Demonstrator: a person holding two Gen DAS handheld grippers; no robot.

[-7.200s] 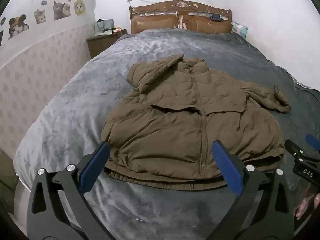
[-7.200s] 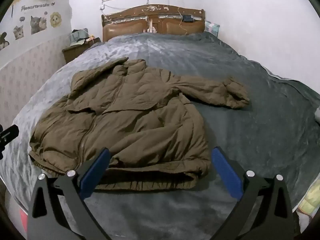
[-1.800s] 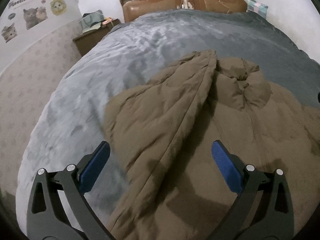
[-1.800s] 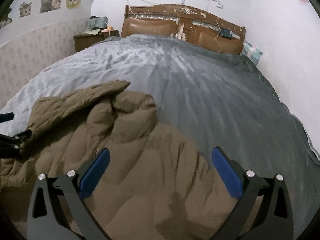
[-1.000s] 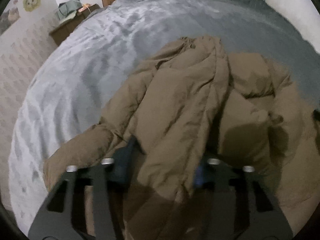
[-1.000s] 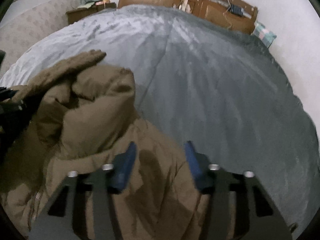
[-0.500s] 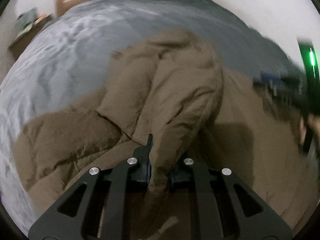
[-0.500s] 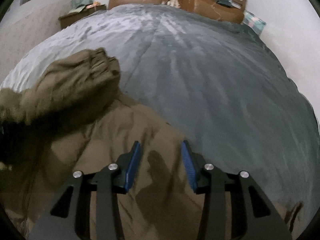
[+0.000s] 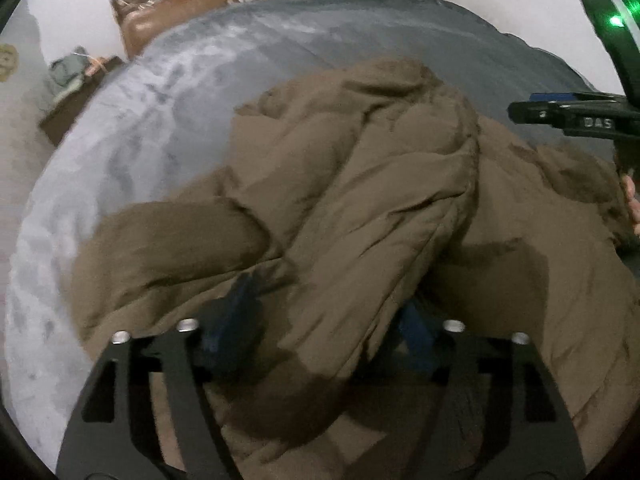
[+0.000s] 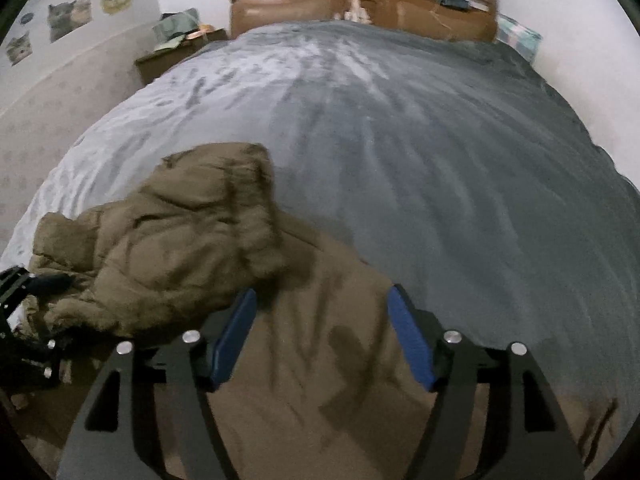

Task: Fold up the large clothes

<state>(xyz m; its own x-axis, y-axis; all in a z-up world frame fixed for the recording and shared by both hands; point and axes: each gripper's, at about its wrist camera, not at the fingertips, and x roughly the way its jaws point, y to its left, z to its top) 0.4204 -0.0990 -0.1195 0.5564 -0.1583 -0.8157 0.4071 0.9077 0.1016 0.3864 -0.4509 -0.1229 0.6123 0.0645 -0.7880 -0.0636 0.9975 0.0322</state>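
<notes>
bed (image 10: 400,128): grey blanket | headboard (image 10: 360,4): brown | wall stickers (image 10: 64,16): cats

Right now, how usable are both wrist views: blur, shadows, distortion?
Left wrist: motion blur smears the jacket and the fingers; gripper shadow on fabric. Right wrist: sharper, mild blur on the blanket. Both: strong fisheye bending, dark vignette corners.
</notes>
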